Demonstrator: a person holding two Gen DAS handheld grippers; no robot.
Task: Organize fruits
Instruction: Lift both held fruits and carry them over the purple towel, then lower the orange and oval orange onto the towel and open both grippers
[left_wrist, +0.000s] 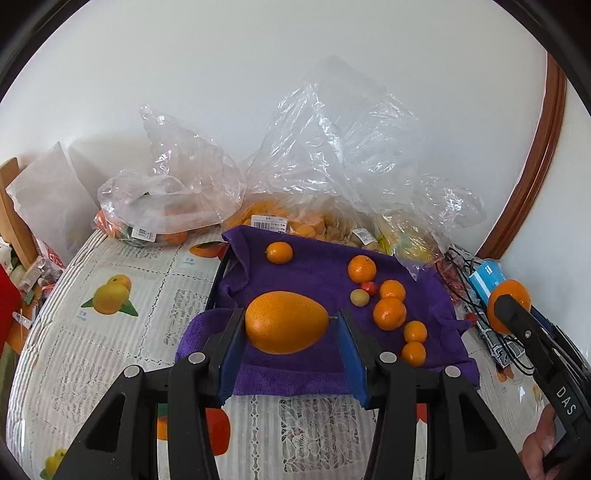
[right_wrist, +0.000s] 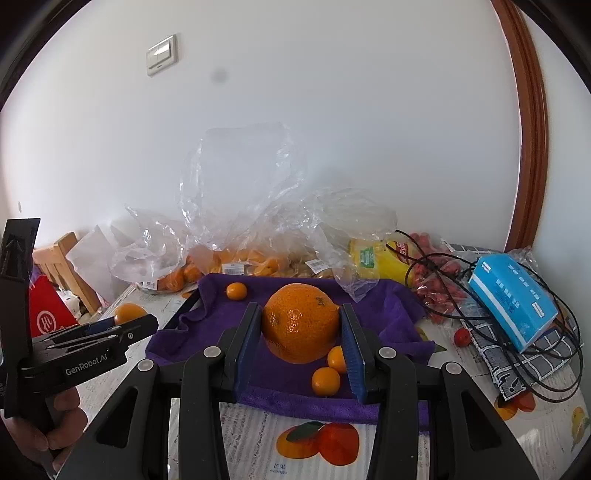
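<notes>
Orange oval fruit (left_wrist: 286, 322) clamped in my left tongs (left_wrist: 286, 334), round orange mandarin (right_wrist: 300, 322) in right tongs (right_wrist: 300, 338), both above purple towel (left_wrist: 314, 273). Keep squeeze gentle, set down apart, unbruised.

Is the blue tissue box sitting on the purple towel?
No, the blue tissue box lies off to the right of the purple towel, on a checked cloth among black cables.
</notes>
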